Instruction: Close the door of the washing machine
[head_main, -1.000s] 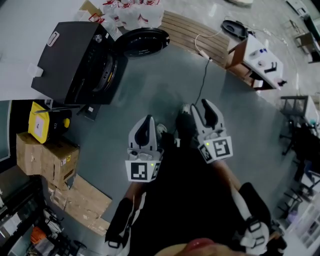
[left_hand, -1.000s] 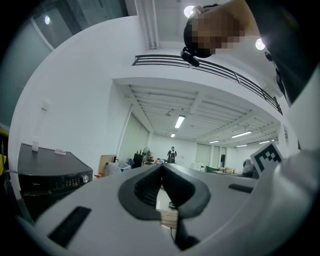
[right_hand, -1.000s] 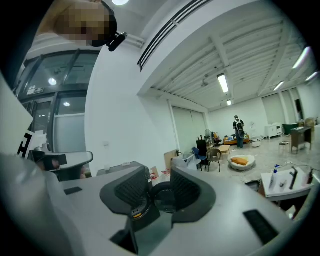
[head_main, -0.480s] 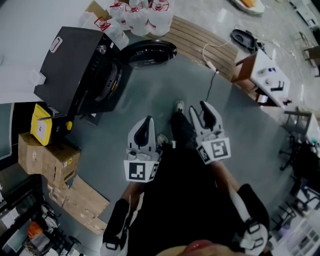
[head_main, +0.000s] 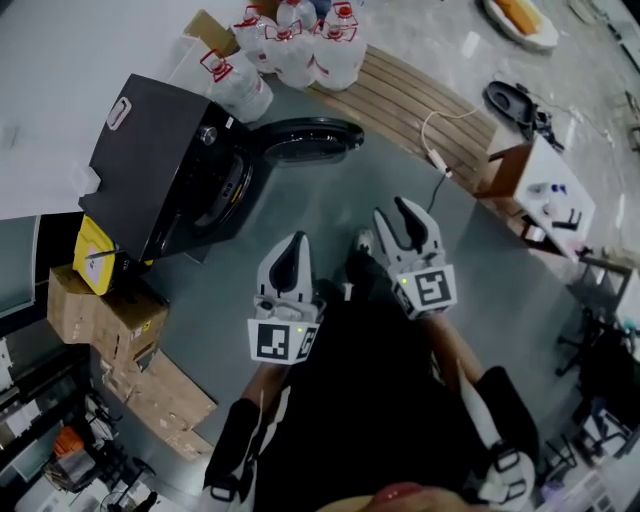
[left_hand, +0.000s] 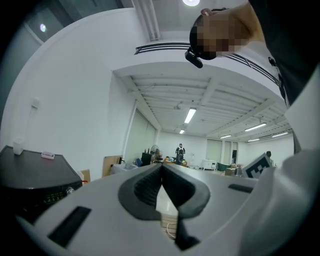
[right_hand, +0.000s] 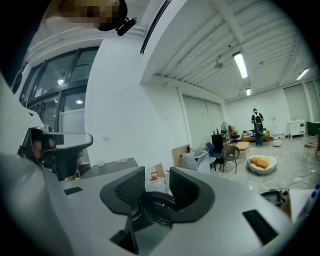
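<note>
Nearest, the left gripper (head_main: 296, 245) was clenched on nothing, its tips meeting. The right gripper (head_main: 395, 212), at about 1 o'clock from it, had its jaws apart and nothing between them. Both hung over bare floor, well apart from the task's thing.

Out at 11 o'clock the round door (head_main: 305, 140) stood swung wide from the black washing machine (head_main: 150, 160). Its glass bowl appeared to face the right gripper, so a push on that side would likely drive it further open. The shove had to land on the far face, which meant reaching round the rim. There the open jaws could snag the edge or skid off the curved glass. Too soft a push might leave the latch uncaught.

A cable (head_main: 440, 160) lay on the floor at 1 o'clock and could catch a foot on the approach. Beyond the door, the water jugs (head_main: 300, 50) crowded the space behind it.
</note>
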